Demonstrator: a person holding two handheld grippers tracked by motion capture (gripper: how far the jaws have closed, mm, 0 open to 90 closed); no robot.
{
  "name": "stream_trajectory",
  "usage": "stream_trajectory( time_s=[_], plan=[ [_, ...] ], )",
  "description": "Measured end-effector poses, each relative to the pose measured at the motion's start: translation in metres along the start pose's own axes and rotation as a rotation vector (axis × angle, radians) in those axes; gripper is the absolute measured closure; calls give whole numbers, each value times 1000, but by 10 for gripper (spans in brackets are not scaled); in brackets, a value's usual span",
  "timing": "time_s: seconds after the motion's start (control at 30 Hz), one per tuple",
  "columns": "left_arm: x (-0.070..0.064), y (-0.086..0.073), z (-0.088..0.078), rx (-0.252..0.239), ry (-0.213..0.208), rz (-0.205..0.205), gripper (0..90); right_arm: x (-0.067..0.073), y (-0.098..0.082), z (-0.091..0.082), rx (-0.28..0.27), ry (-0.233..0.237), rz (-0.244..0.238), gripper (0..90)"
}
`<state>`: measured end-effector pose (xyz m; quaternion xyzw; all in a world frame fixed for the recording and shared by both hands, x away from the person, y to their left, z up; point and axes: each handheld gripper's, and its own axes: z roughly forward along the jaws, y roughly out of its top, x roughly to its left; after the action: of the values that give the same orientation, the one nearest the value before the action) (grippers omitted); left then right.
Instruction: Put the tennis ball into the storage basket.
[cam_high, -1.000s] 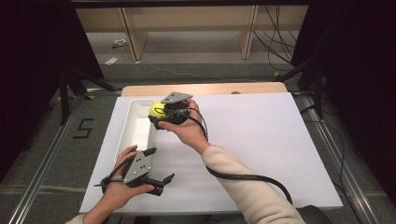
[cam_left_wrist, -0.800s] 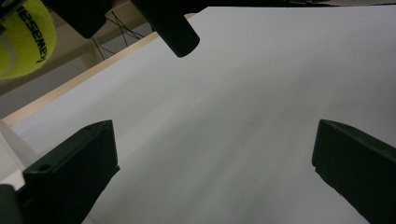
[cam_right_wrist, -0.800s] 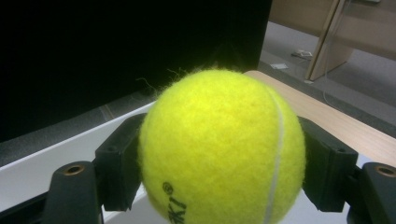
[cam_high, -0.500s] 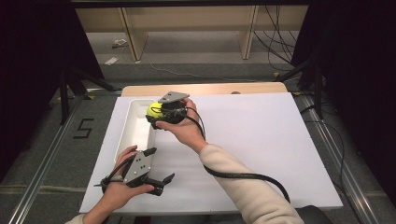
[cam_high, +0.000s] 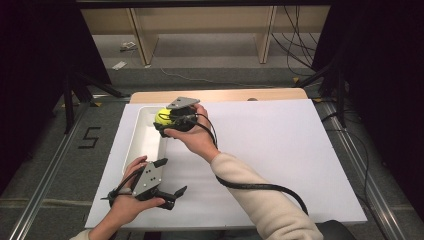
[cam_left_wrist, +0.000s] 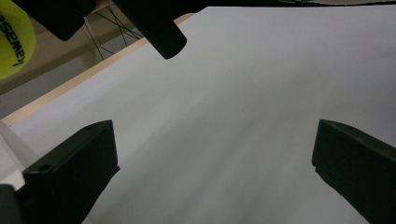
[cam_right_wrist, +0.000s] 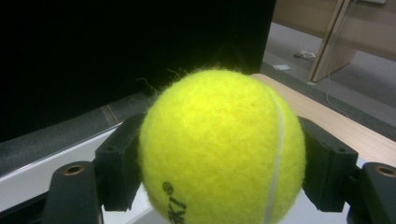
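Observation:
A yellow tennis ball (cam_high: 161, 116) is clamped between the black jaws of my right gripper (cam_high: 164, 121), which hangs over the far end of a white tray (cam_high: 131, 146). In the right gripper view the ball (cam_right_wrist: 219, 149) sits between both pads (cam_right_wrist: 119, 163), pressed from each side. My left gripper (cam_high: 171, 176) lies low near the front left of the board, in front of the tray, jaws wide apart. In the left gripper view nothing is between its jaws (cam_left_wrist: 212, 172); the ball (cam_left_wrist: 13, 39) and a right jaw tip show at the top left.
A white board (cam_high: 280, 160) covers the table, with a wooden strip (cam_high: 225, 95) along its far edge. The right gripper's black cable (cam_high: 260, 187) trails over the board under the forearm. Shelf legs and cables stand on the floor beyond; tape marks the floor (cam_high: 87, 137) at the left.
The right gripper has drifted slightly left with the ball, further over the tray. The left gripper has stayed where it was.

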<state>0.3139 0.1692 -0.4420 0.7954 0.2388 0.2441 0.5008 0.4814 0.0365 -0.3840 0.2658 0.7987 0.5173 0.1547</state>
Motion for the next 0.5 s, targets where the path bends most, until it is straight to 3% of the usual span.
stream_trajectory(
  time_s=[0.5],
  plan=[
    [-1, 0, 0, -2, -4, -3, 0, 6, 5, 8, 8, 12, -6, 268]
  ],
)
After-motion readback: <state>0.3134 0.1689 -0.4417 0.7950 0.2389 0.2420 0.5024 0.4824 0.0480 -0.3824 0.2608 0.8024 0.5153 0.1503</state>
